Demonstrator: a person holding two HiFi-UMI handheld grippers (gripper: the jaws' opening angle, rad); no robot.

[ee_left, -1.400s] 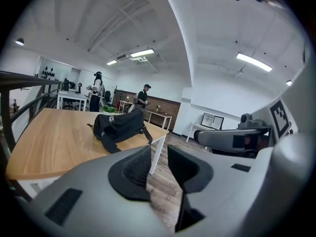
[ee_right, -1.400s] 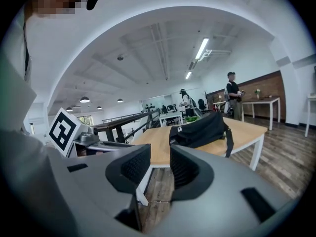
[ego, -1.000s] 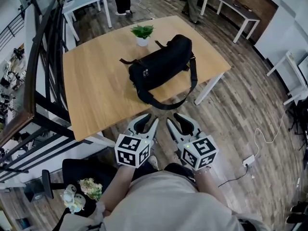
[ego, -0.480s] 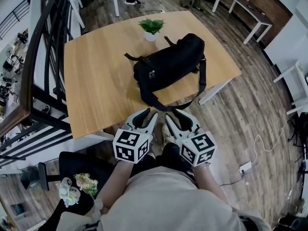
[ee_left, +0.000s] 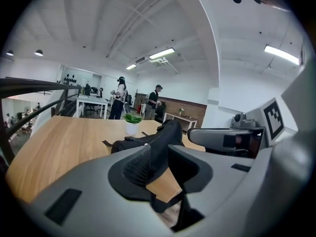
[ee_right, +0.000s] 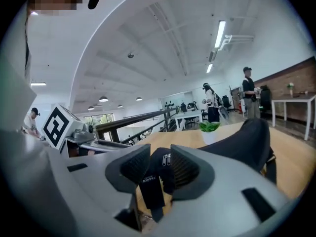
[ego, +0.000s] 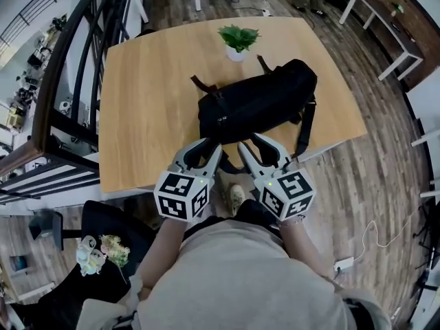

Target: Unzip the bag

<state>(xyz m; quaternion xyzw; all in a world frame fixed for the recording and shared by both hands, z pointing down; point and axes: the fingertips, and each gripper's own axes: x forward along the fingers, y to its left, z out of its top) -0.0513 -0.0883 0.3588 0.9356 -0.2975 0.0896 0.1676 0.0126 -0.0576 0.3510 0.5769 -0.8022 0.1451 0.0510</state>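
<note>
A black bag point(ego: 258, 105) lies across the wooden table point(ego: 151, 95), with its shoulder strap point(ego: 303, 133) hanging over the near edge. Both grippers are side by side at the table's near edge, just short of the bag. My left gripper point(ego: 208, 146) is open with nothing between its pads; the bag point(ee_left: 170, 130) shows beyond its jaws. My right gripper point(ego: 253, 143) is open too. In the right gripper view its jaws point(ee_right: 159, 164) frame the bag's end, where two metal zipper pulls point(ee_right: 166, 160) and a labelled strap point(ee_right: 148, 181) sit past the pads, untouched.
A small potted plant point(ego: 238, 41) stands on the table behind the bag. A dark railing point(ego: 75, 81) runs along the table's left side. A black chair point(ego: 103, 246) with small items is at lower left. White tables and standing people point(ee_left: 120, 100) are far off.
Both grippers have moved forward from over the floor to the table's near edge, close to the bag. The jaws look the same.
</note>
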